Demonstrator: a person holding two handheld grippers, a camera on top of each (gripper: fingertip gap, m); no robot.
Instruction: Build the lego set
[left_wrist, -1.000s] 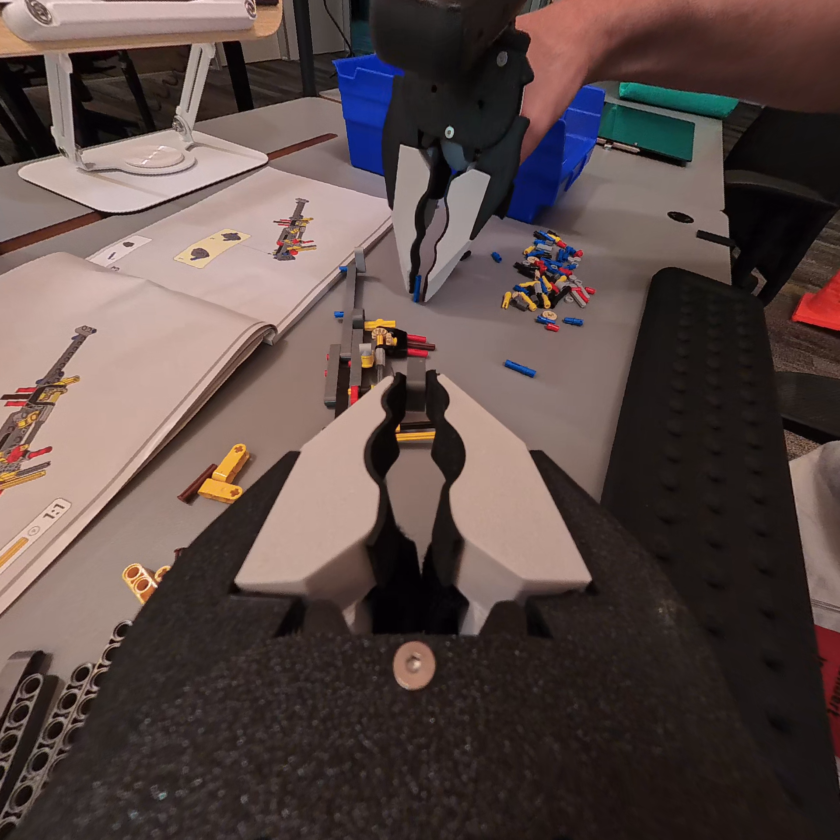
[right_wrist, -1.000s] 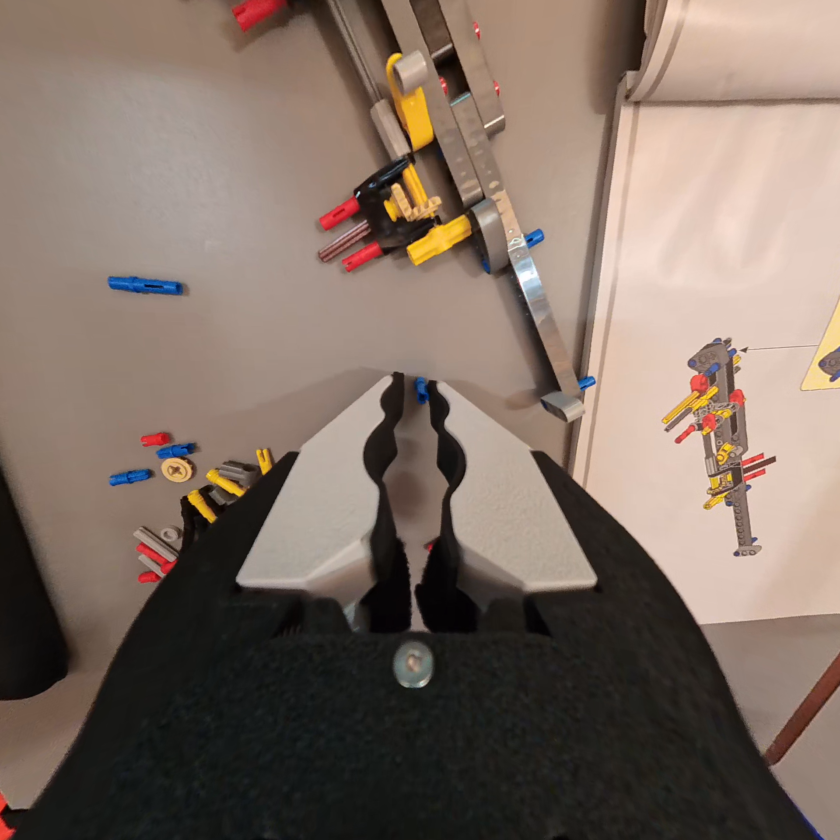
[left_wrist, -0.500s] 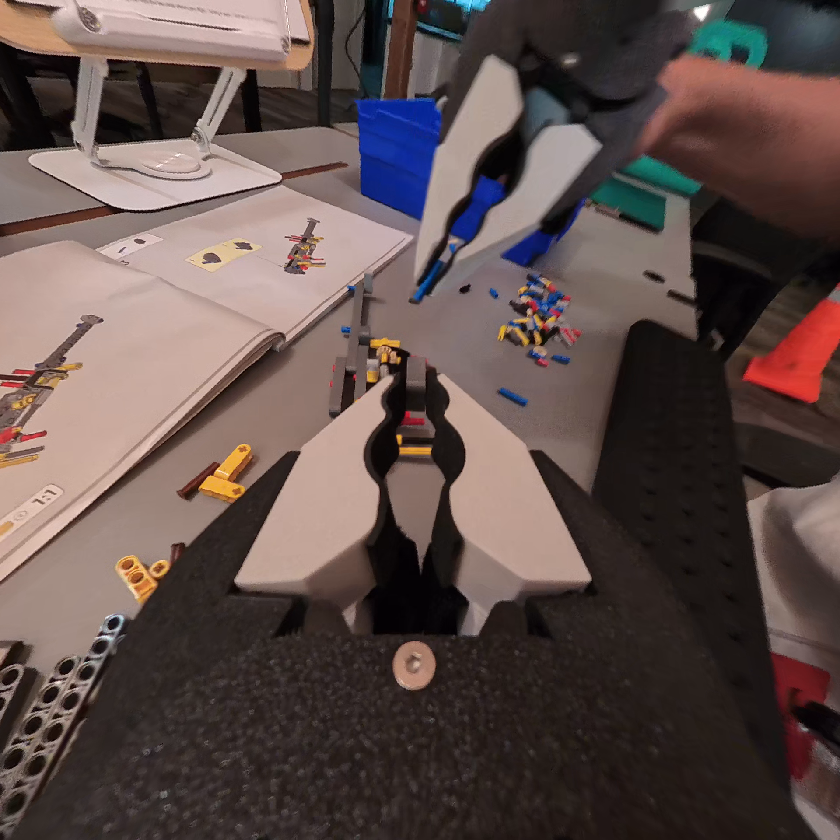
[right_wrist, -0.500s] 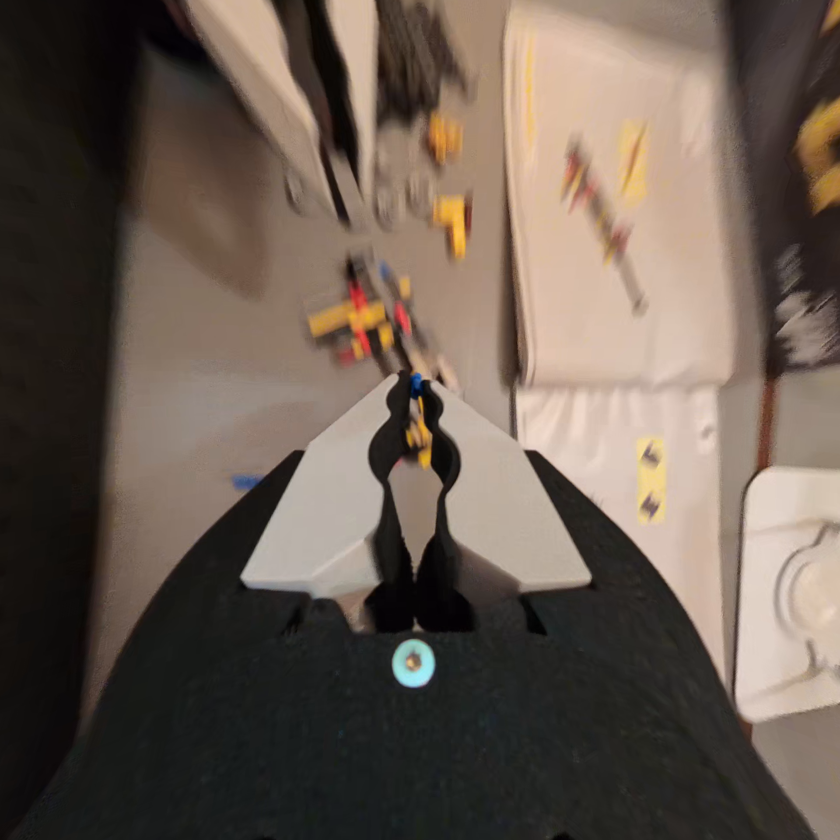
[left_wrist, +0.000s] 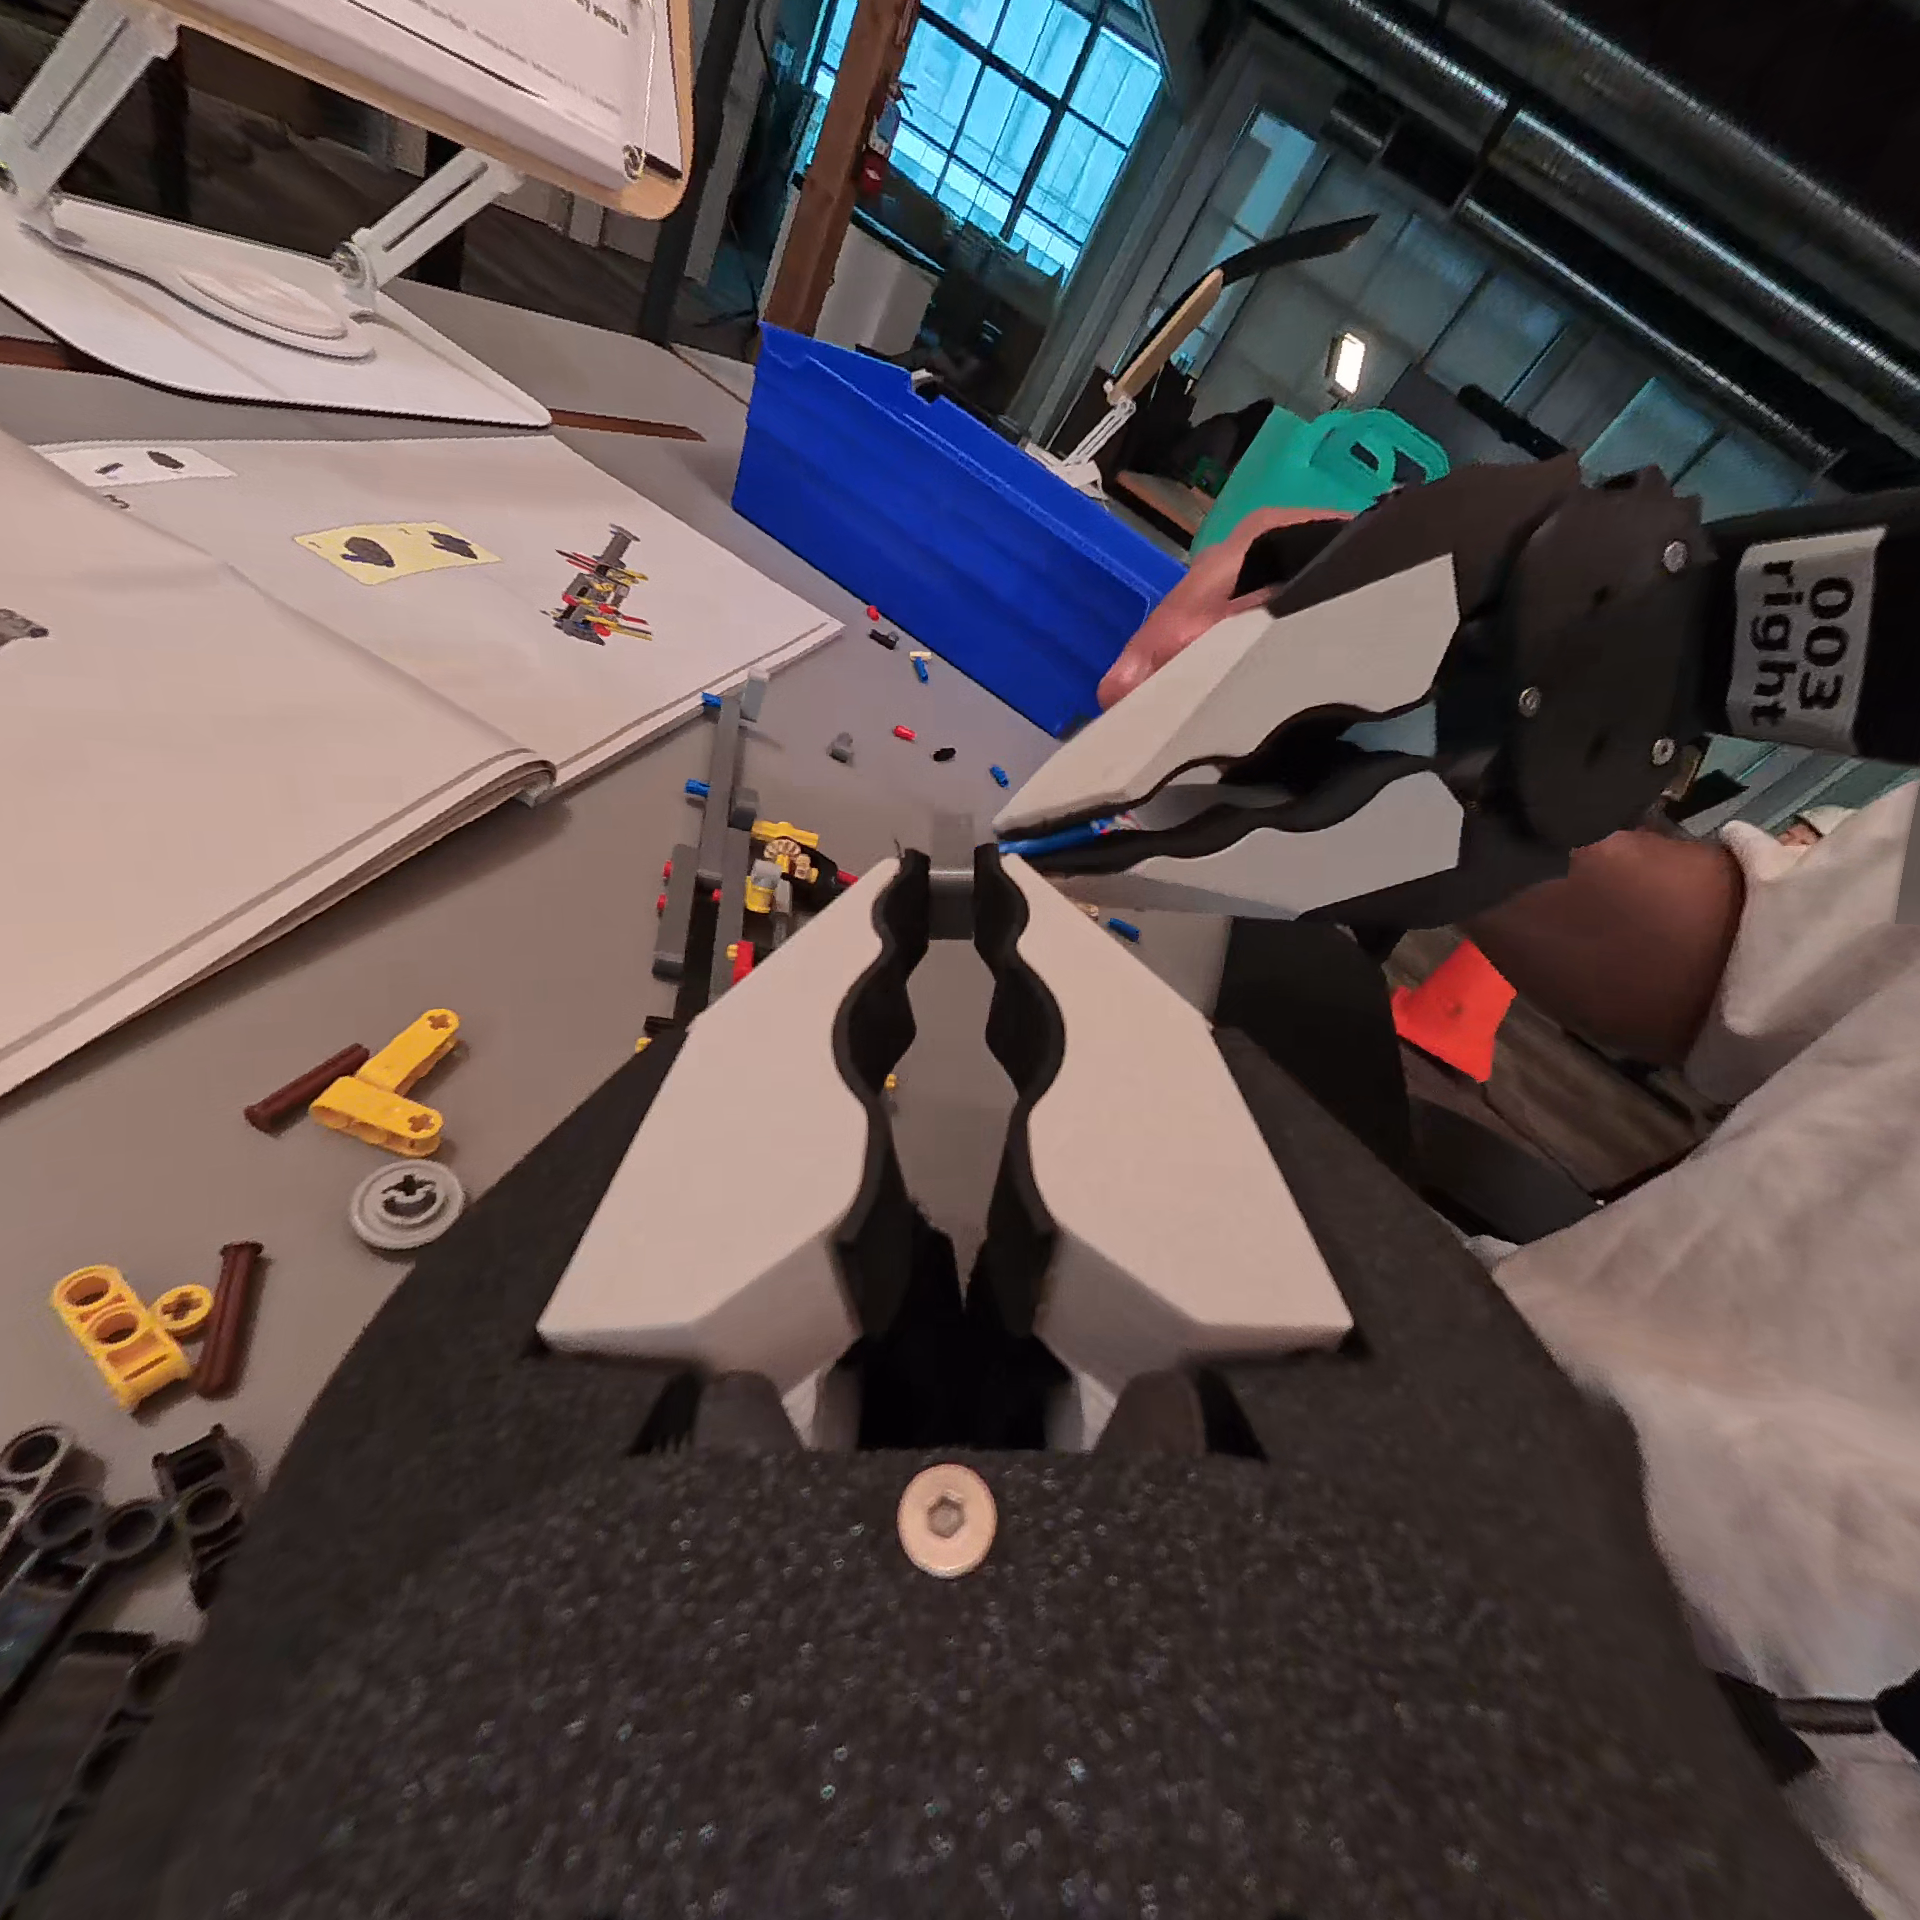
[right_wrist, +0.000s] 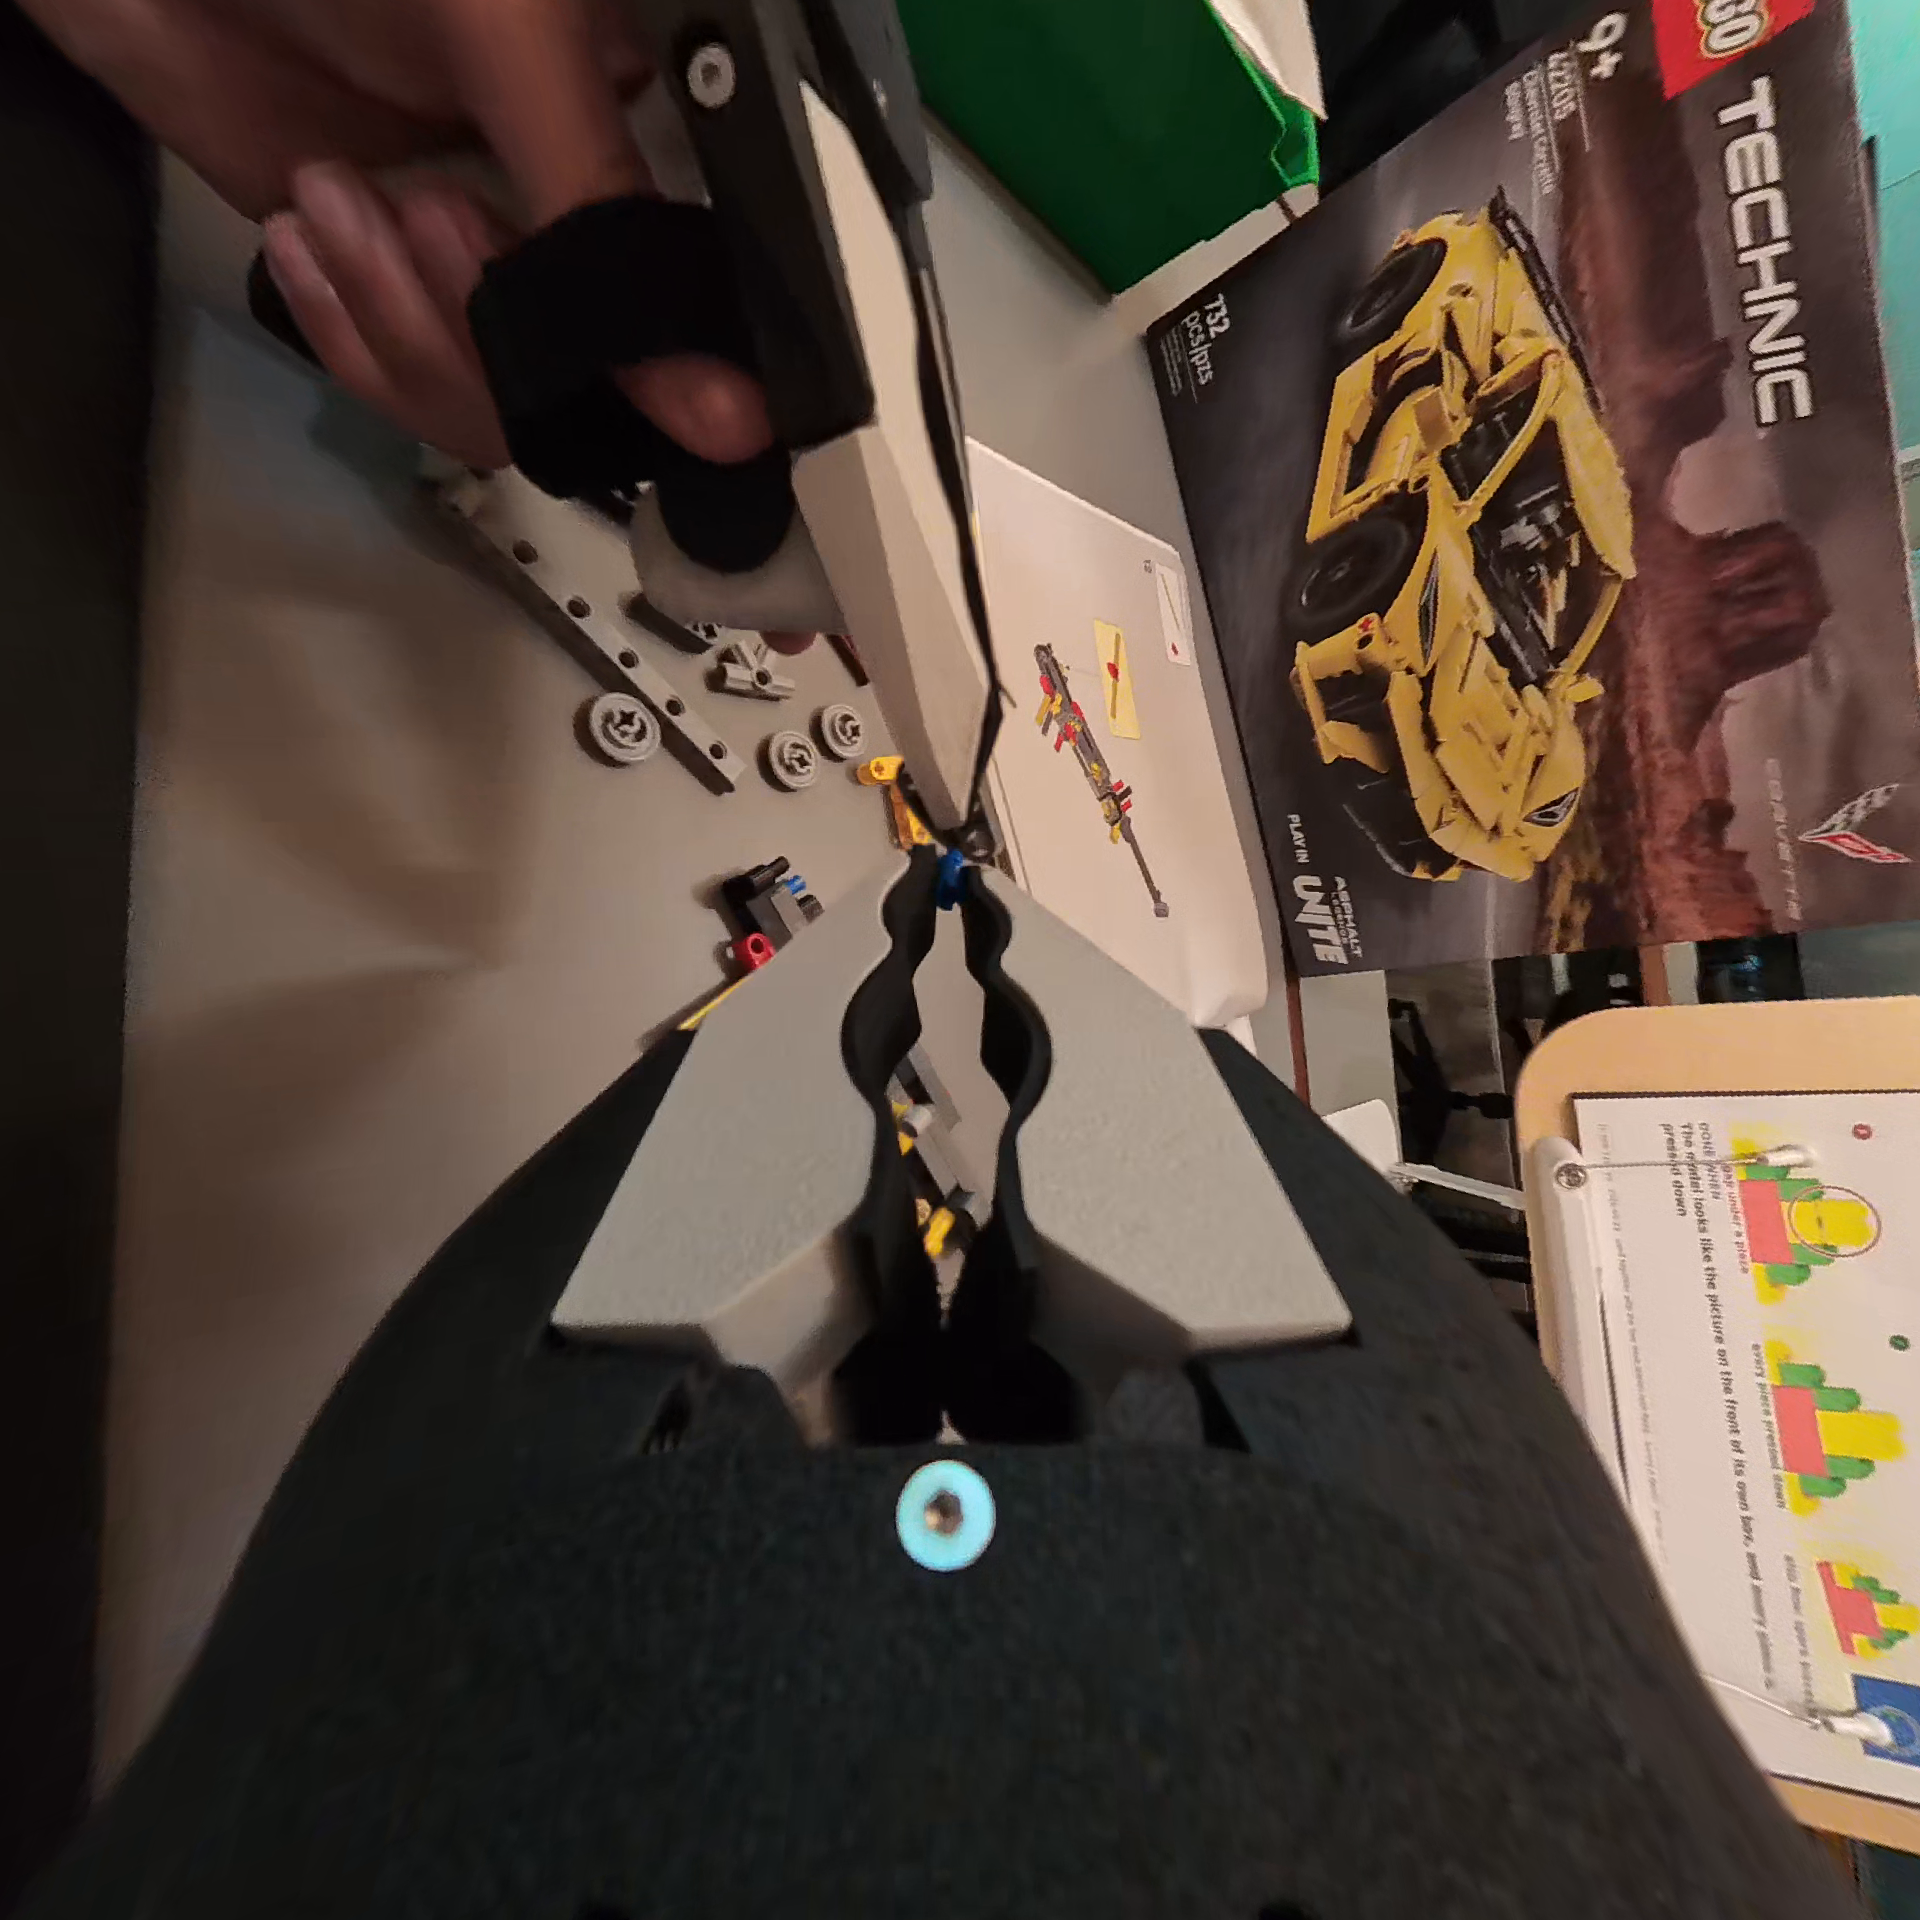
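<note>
— Grey worktop (left_wrist: 582, 935), loose parts all over it. What do you see nearest?

— Nearest, the left hand-held gripper (left_wrist: 943, 868), its jaws narrow and pinched on a grey beam (left_wrist: 951, 894) that is lifted up between the tips. Beside it lie yellow connectors (left_wrist: 390, 1086) and a grey wheel hub (left_wrist: 405, 1202).

— And the other one?

— The right hand-held gripper (left_wrist: 1013, 836) is closed on a small blue pin (right_wrist: 948, 871). A second ago it was down at the worktop picking that pin up; now it has swung over and its tip sits just beside the beam's end.

— So what does that mean?

— I'd judge the fetch is over and the insertion is starting: pin into a hole of the beam. Whether it has entered, I can't tell.

— Farther out?

— The part-built assembly (left_wrist: 727, 873), grey with yellow and red, lies on the worktop beyond the tips, next to the open instruction book (left_wrist: 343, 665). Behind that is a blue bin (left_wrist: 935, 540), with scattered small pins (left_wrist: 904, 732) in front of it.
</note>
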